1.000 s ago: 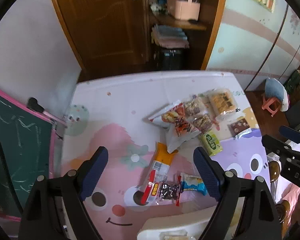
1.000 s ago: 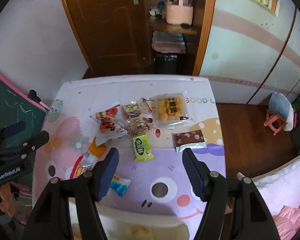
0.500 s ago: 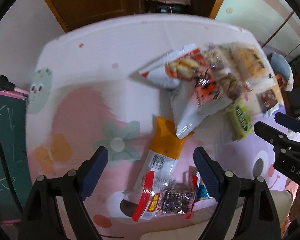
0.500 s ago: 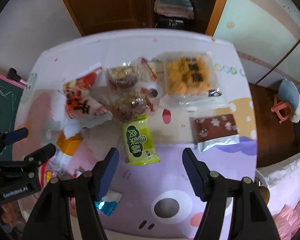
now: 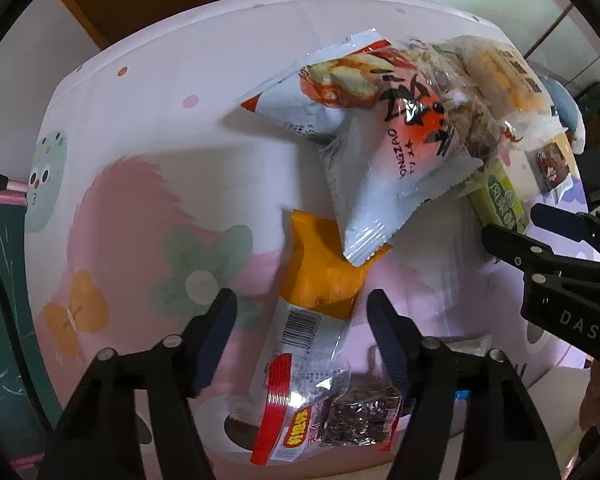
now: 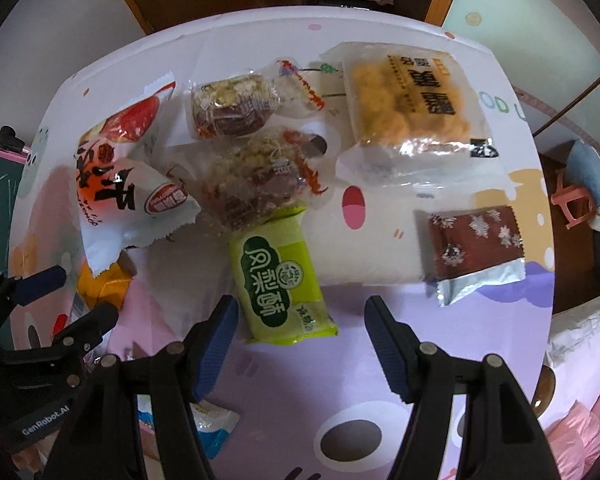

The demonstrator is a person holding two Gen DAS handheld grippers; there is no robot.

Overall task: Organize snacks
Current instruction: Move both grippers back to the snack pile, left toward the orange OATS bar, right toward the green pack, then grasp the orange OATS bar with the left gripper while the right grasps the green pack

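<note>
My left gripper (image 5: 298, 322) hangs with jaws spread wide, holding nothing, the long orange-and-white packet (image 5: 320, 292) lying between the navy ribbed pads (image 5: 216, 336); its film is glossy, barcode up, red-banded near end crinkled. A white pillow bag with red print (image 5: 392, 160) overlaps the packet's far orange end. A small clear sachet of dark pieces (image 5: 360, 412) touches its near end, partly behind my right-hand finger. My right gripper (image 6: 300, 332) is likewise wide open and empty, with the near end of the green matte bar (image 6: 278, 276) between its pads. Beyond it lie two clear wraps of lumpy nut clusters (image 6: 244, 152), a flat transparent pack of golden biscuits (image 6: 412, 96), and a brown foil pouch with snowflakes (image 6: 476, 244), silver seam showing. All rest on the cartoon-printed tablecloth (image 6: 380, 360). A blue-white wrapper (image 6: 216, 428) is half hidden behind my right gripper's finger. Fine print is unreadable, edges smeared by blur.
</note>
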